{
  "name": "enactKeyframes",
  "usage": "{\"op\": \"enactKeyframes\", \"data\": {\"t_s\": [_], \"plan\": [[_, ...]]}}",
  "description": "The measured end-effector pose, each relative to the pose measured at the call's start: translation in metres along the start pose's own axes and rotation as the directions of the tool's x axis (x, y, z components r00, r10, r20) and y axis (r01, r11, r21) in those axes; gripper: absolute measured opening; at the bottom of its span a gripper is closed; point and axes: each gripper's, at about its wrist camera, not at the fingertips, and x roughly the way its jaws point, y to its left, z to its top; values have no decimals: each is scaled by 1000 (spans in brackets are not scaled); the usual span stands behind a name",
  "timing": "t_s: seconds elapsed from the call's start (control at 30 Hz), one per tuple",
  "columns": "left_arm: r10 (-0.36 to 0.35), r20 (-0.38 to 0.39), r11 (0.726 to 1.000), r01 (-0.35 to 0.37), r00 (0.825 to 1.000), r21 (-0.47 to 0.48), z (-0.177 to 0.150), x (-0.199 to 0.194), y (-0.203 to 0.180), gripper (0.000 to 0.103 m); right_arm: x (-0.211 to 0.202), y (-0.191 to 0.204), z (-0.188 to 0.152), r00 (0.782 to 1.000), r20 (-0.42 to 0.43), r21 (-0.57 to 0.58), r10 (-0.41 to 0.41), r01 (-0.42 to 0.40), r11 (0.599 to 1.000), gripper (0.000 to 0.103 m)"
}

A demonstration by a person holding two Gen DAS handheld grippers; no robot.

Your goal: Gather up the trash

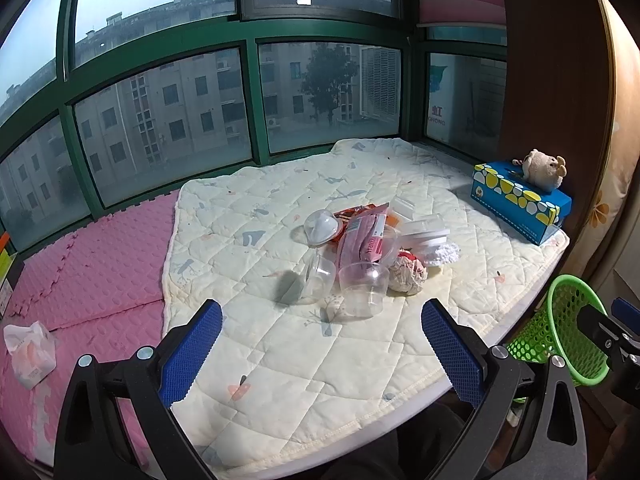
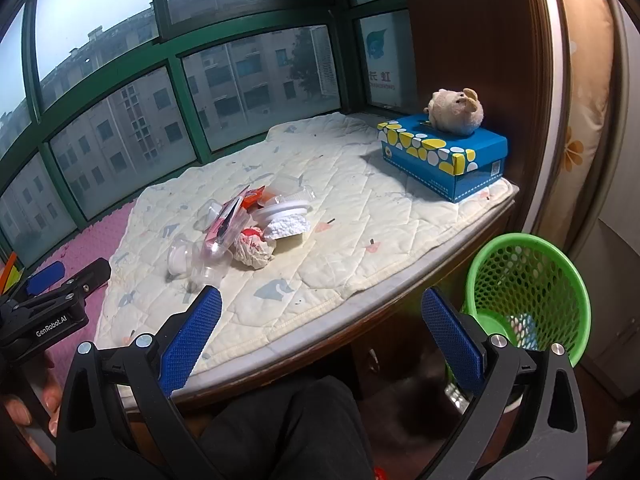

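quilted mat [image 1: 280, 360], trash pile [image 1: 368, 252], tissue box [image 1: 520, 200], pink foam mat [image 1: 88, 280]

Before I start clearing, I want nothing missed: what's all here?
clear plastic cups: several, clear, front of pile on quilt
pink wrapper: one, mid-pile
crumpled paper: one, white-red, right of cups
white lidded tub: one, pile's far side
quilt: one, cream, window ledge
tissue box: one, blue-yellow, right corner
plush toy: one, beige, atop box
basket: one, green, below ledge
left gripper, right gripper: open, empty
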Motion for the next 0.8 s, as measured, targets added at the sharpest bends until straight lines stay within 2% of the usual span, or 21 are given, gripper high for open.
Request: {"op": "enactKeyframes", "data": {"t_s": [0.8], "plan": [[-6,-20,1000,6,1000,-21,-2,7,1,97,4,1,-1,1000,-8,6,2,-2,1000,99]]}}
